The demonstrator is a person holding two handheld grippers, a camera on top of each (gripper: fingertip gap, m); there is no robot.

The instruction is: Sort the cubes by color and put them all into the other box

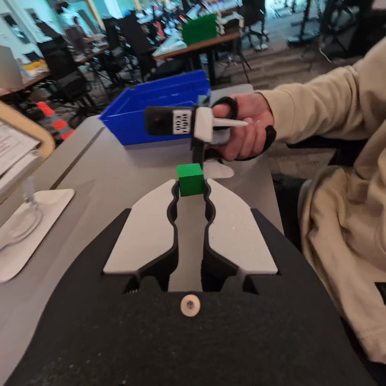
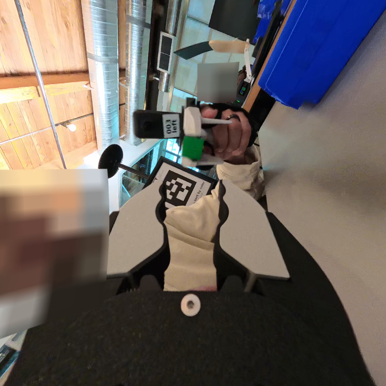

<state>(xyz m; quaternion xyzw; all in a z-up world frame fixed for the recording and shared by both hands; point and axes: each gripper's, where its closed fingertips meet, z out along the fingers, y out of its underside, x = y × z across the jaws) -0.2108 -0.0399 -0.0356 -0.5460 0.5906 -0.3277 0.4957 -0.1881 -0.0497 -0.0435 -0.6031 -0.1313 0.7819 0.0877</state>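
My left tongs (image 1: pixel 191 184) clench the green cube (image 1: pixel 190 180) above the grey worktop (image 1: pixel 117 167), near the blue bin (image 1: pixel 154 104); my right tongs (image 2: pixel 191 194) hang released, grasping nothing.

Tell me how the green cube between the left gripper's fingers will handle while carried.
The green cube looks rigid: its edges stay sharp between the left gripper fingers. Its flat sides suit a steady pinch, and it shouldn't roll if set down. It is probably light, but held only at the fingertips, it could slip if jolted.
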